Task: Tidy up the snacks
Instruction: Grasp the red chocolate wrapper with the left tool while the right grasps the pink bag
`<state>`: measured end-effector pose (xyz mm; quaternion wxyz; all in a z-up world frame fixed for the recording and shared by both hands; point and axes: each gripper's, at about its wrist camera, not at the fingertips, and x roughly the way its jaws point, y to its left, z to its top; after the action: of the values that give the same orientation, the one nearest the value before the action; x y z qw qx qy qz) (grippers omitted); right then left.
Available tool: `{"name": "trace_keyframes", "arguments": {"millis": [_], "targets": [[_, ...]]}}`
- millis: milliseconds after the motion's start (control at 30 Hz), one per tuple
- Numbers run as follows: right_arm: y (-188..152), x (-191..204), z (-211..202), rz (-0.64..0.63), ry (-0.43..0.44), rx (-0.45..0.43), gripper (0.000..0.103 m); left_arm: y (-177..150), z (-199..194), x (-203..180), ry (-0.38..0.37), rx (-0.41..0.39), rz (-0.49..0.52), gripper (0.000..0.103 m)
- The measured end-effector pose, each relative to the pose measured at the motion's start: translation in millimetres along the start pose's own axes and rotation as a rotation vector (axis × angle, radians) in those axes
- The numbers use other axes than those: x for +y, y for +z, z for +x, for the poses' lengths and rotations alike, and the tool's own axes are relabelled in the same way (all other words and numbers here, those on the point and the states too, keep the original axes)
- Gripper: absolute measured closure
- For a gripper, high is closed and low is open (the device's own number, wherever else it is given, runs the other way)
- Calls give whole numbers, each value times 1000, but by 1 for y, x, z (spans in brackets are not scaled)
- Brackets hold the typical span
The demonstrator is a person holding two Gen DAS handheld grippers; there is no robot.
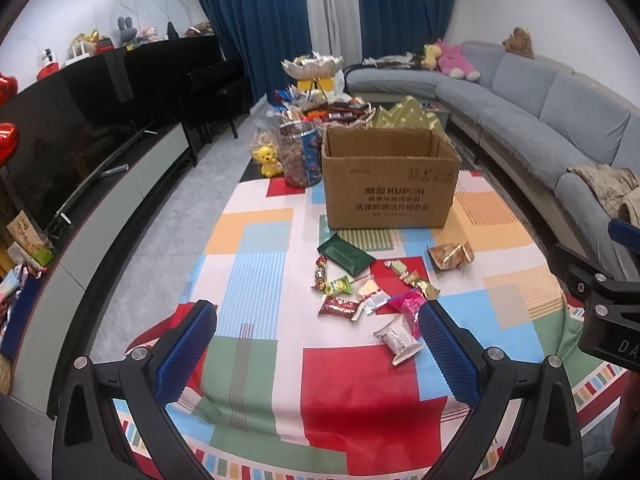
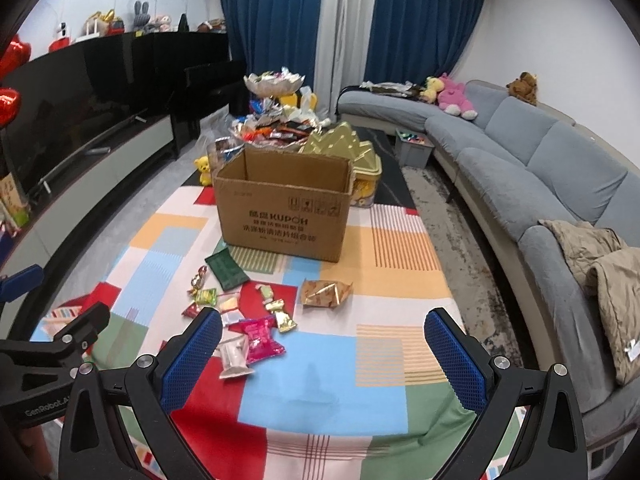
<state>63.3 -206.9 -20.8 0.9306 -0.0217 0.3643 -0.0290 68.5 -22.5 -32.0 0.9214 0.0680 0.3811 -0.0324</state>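
Note:
Several wrapped snacks lie scattered on the colourful tablecloth (image 1: 256, 264) in front of an open cardboard box (image 1: 390, 184) (image 2: 282, 216). Among them are a dark green packet (image 1: 346, 256) (image 2: 227, 270), a gold packet (image 1: 450, 255) (image 2: 326, 292), a pink packet (image 1: 408, 304) (image 2: 262, 338) and a white packet (image 1: 398, 338) (image 2: 234, 354). My left gripper (image 1: 316, 350) hovers open above the near table edge, with the white packet beside its right finger. My right gripper (image 2: 322, 354) is open too, with the snacks to its left. Both hold nothing.
Behind the box stand a clear jar of snacks (image 1: 300, 152), a yellow bear toy (image 1: 267, 160), gold boxes (image 2: 340, 144) and a tiered dish heaped with sweets (image 2: 274, 82). A grey sofa (image 2: 520, 168) runs along the right, a black TV unit (image 1: 100, 128) along the left.

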Motion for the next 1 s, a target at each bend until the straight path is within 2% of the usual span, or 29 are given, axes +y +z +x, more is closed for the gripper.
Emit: {"name": "trace_keyframes", "arguments": {"millis": [367, 600, 1000], "targets": [[-3, 4, 36, -25, 34, 92, 0, -6, 30, -13, -40, 94, 67, 1], [-5, 9, 61, -45, 56, 150, 1, -6, 52, -12, -39, 152, 90, 1], [-12, 31, 107, -77, 97, 246, 8, -9, 102, 1, -35, 239, 93, 3]]}}
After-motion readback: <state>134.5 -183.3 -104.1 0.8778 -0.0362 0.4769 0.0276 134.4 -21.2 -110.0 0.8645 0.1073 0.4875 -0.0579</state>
